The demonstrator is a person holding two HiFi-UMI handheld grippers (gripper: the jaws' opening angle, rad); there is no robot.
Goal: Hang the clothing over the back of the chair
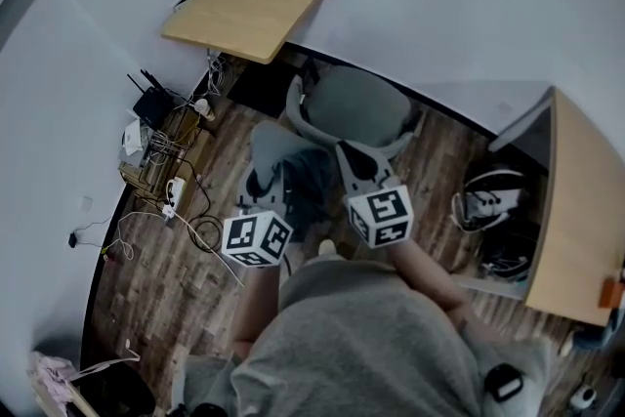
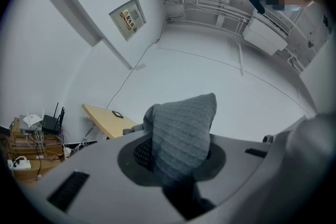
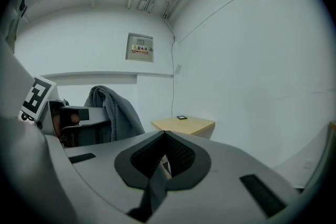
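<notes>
A wall panel (image 3: 139,48) is showing a small red-and-yellow label (image 3: 139,49) — its characters are coming out too small and blurred to read. Nothing else is showing legible print.

Chair (image 1: 356,107) stands dead ahead & fills the mid gap, w/ the wall close behind it, so little room on the far side. Held garment (image 1: 269,151) hangs in front of the chair on the L. L side: wooden table (image 1: 249,10) by the wall, then router (image 1: 151,103), boxes & loose cables (image 1: 200,229) spread over the floor (image 1: 435,161), all snag hazards. R side: right table (image 1: 581,210) w/ a black-and-white bundle (image 1: 488,195) beneath. Bare floor btwn chair & right table is open. A narrower strip is free btwn chair & cables.
</notes>
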